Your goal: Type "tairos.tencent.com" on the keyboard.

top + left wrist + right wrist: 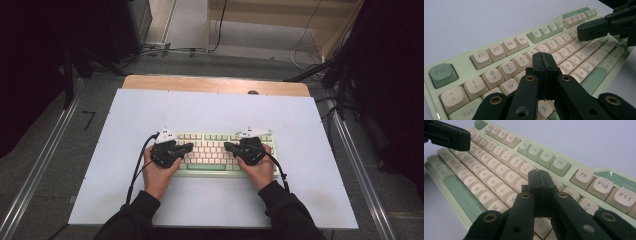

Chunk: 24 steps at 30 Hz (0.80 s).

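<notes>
Soft, even light falls from above on the pale worktop [215,107], which shows bright with only faint shadows, while the room at both sides sinks into near black. The high view is slightly soft. In both gripper views the near keys are sharp, the far rows blur, and a dim sheen lies on the black links

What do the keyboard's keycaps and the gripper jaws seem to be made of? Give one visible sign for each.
Keycaps: probably matte plastic, shown by the moulded rounded edges and printed legends.
Left gripper and right gripper jaws: likely hard black plastic or coated metal, with a dull sheen and brass-coloured rivets.
</notes>
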Motion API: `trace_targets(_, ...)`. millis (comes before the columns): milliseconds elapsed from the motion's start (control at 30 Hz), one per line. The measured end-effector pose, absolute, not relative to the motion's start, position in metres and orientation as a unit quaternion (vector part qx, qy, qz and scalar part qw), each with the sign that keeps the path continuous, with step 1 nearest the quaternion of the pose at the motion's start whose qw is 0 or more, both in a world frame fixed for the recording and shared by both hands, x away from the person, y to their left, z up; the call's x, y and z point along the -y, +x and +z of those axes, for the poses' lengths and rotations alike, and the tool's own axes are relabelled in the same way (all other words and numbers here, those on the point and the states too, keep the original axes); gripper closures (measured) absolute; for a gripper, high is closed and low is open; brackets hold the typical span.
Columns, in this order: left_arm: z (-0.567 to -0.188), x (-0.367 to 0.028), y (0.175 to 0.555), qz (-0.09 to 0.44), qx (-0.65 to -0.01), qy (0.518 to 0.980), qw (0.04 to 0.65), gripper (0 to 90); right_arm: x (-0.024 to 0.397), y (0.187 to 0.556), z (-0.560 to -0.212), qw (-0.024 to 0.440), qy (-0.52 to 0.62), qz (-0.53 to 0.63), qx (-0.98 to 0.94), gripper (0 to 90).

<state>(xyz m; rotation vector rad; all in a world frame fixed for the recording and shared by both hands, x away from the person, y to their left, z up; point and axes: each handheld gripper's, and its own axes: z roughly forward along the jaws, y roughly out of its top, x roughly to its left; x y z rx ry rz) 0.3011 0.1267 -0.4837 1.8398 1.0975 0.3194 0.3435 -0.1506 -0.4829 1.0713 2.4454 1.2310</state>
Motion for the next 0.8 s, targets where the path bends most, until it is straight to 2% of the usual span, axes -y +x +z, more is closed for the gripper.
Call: trace_targets(800, -0.483, -0.132, 0.2972, 0.133, -0.448, 0.749, 0.47, 90.0, 0.1518, 0.3417, -0.4795, 0.101, 0.361, 0.424, -0.825, 87.9)
